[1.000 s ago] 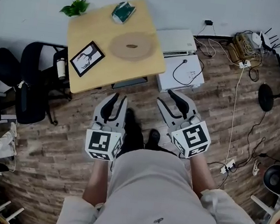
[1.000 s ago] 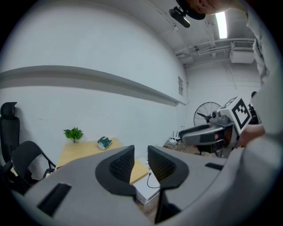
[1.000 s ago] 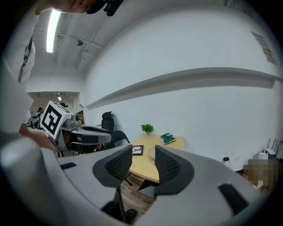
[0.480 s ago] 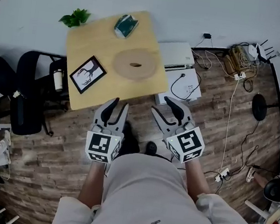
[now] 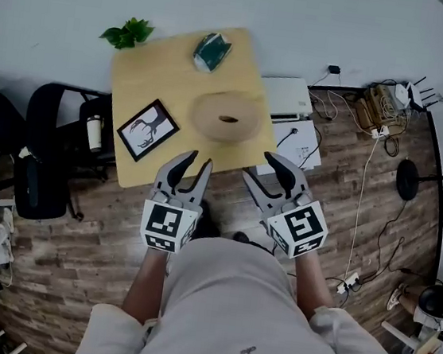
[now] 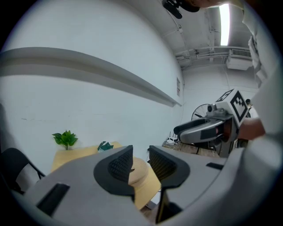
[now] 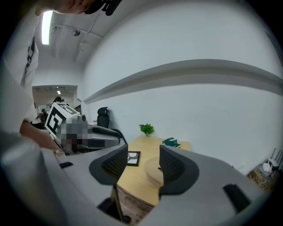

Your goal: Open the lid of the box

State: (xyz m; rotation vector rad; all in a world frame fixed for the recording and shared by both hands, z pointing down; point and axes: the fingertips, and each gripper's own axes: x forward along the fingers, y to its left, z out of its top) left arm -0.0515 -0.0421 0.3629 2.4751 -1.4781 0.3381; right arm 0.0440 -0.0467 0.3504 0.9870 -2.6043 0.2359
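A round tan wooden box (image 5: 227,118) with a flat lid lies on the light wooden table (image 5: 162,77), toward its near right side. My left gripper (image 5: 194,165) hangs open at the table's near edge, short of the box, with nothing between its fingers. My right gripper (image 5: 262,171) is beside it, just off the table's right corner, its jaws opening and empty. In the left gripper view the box (image 6: 138,171) shows between the open left gripper (image 6: 140,159). In the right gripper view the box (image 7: 151,167) lies beyond the right gripper (image 7: 143,161).
On the table are a framed picture (image 5: 148,129), a small green plant (image 5: 128,34) and a green packet (image 5: 212,52). White boxes (image 5: 291,101) sit on the floor right of the table. A black chair (image 5: 44,150) stands at the left, with cables (image 5: 375,103) at the right.
The table and box have come closer in the head view. Both grippers have moved forward to the table's near edge, and both pairs of jaws stand wider.
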